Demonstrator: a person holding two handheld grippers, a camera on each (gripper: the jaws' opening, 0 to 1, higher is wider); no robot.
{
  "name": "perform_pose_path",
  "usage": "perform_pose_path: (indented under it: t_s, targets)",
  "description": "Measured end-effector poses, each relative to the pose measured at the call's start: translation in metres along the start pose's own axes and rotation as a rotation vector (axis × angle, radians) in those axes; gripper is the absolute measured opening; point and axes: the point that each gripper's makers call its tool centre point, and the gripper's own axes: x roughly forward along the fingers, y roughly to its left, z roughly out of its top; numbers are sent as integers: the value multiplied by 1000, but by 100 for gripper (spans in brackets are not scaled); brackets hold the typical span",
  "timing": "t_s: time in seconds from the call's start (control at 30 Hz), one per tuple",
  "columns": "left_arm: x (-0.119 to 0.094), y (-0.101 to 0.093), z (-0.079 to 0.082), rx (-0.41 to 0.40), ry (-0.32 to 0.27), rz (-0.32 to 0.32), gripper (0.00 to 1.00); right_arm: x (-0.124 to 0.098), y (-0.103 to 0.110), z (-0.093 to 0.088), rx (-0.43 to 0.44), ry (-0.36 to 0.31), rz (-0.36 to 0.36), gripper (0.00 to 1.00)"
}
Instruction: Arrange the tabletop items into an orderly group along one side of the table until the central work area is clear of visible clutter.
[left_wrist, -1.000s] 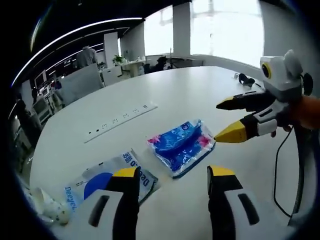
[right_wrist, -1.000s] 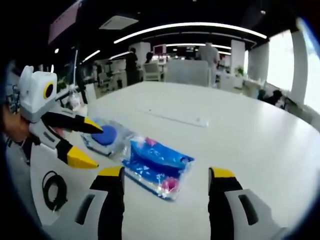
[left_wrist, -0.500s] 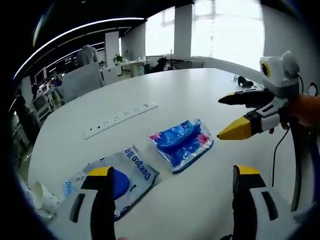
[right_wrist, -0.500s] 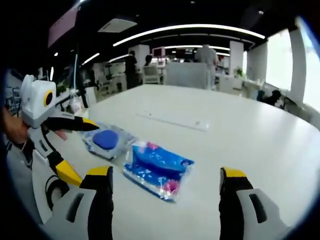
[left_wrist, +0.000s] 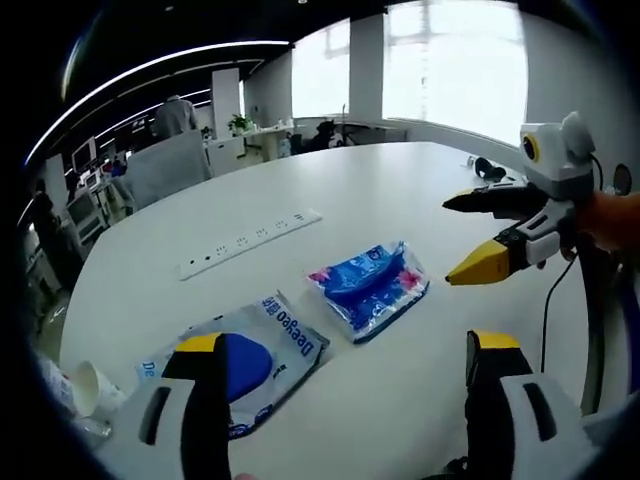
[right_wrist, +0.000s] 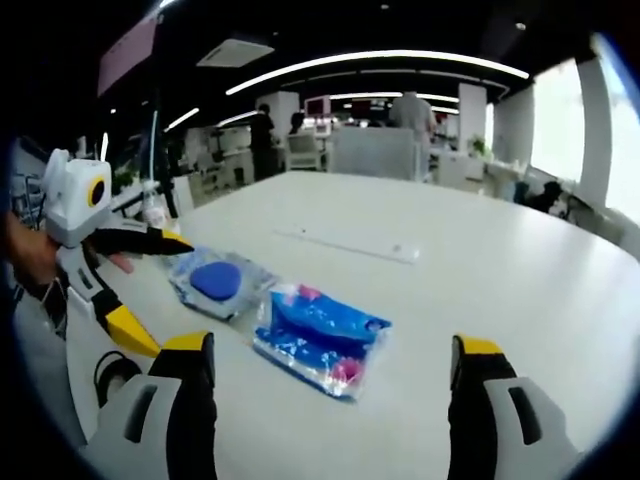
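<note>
A blue tissue pack with pink flowers (left_wrist: 368, 287) (right_wrist: 320, 336) lies flat on the white table (left_wrist: 330, 190). Beside it lies a clear packet with a dark blue round pad and blue lettering (left_wrist: 245, 358) (right_wrist: 217, 281). My left gripper (left_wrist: 342, 345) is open, its yellow-tipped jaws wide apart above the near table edge, holding nothing. My right gripper (right_wrist: 326, 346) is open too, hovering just short of the tissue pack. In the left gripper view the right gripper (left_wrist: 478, 237) comes in from the right, jaws apart beside the tissue pack. In the right gripper view the left gripper (right_wrist: 150, 290) enters from the left near the packet.
A white power strip (left_wrist: 250, 238) (right_wrist: 350, 241) lies farther back on the table. A paper cup (left_wrist: 92, 386) stands at the table's left edge. Black headphones (left_wrist: 490, 162) rest far right. A black cable coil (right_wrist: 112, 372) hangs near the left gripper. Office desks and people fill the background.
Both grippers' jaws have spread wider, from part open to fully open. Both views have pulled back slightly; the two packs have not moved.
</note>
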Motion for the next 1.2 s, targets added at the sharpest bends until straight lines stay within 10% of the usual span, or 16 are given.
perform_pose_path:
  t_s: [1.2]
  targets:
    - [-44,-2,-15,34,-59,-36,93,-14,36,10,-47,-52,73,90]
